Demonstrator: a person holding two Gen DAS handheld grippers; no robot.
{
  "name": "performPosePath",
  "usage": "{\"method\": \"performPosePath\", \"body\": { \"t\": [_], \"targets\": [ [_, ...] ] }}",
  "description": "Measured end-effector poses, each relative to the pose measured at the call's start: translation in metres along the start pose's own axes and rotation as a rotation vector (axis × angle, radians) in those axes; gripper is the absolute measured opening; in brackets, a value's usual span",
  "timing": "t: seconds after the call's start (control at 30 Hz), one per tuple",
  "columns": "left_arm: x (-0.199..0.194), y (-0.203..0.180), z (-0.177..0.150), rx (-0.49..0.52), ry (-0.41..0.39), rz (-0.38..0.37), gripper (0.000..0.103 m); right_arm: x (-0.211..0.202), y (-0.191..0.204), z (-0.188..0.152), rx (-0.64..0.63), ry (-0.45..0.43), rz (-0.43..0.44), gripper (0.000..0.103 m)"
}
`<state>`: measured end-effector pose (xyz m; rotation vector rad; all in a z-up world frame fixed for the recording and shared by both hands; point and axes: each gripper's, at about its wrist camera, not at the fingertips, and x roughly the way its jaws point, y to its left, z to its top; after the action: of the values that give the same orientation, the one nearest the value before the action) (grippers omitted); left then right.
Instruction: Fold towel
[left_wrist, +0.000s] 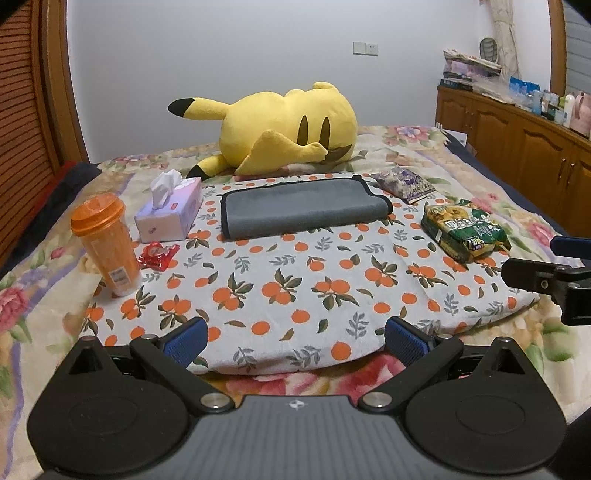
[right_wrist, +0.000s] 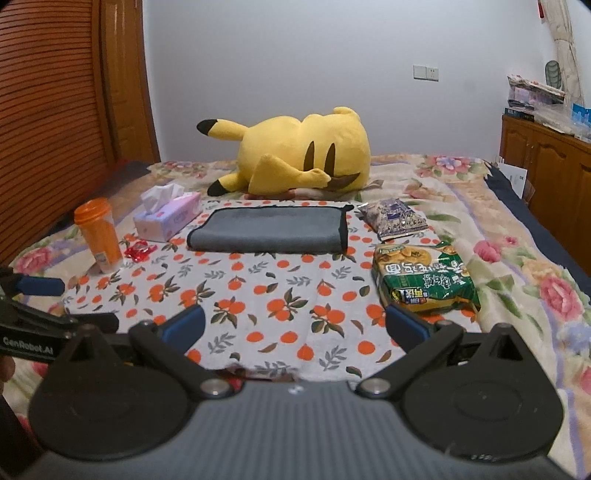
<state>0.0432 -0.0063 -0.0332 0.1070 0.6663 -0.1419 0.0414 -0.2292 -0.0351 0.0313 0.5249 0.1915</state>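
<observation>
A grey towel with a black edge lies folded flat at the far side of an orange-print cloth on the bed; it also shows in the right wrist view. My left gripper is open and empty, over the near edge of the cloth, well short of the towel. My right gripper is open and empty, also at the near edge. The right gripper's fingers show at the right edge of the left view. The left gripper's fingers show at the left edge of the right view.
A yellow plush toy lies behind the towel. Left of it stand a tissue box, an orange bottle and a red wrapper. Right of it lie a purple packet and a green noodle pack. A wooden cabinet stands at the right.
</observation>
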Motion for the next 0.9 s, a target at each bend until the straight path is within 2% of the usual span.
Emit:
{"method": "performPosePath", "body": {
  "t": [0.4, 0.9],
  "targets": [
    [0.001, 0.001, -0.006, -0.009, -0.004, 0.015, 0.103, 0.007, -0.005, -0.010, 0.007, 0.024, -0.037, 0.103],
    [-0.018, 0.005, -0.005, -0.036, -0.092, 0.030, 0.103, 0.003, -0.006, -0.011, 0.007, 0.005, -0.047, 0.103]
  ]
}}
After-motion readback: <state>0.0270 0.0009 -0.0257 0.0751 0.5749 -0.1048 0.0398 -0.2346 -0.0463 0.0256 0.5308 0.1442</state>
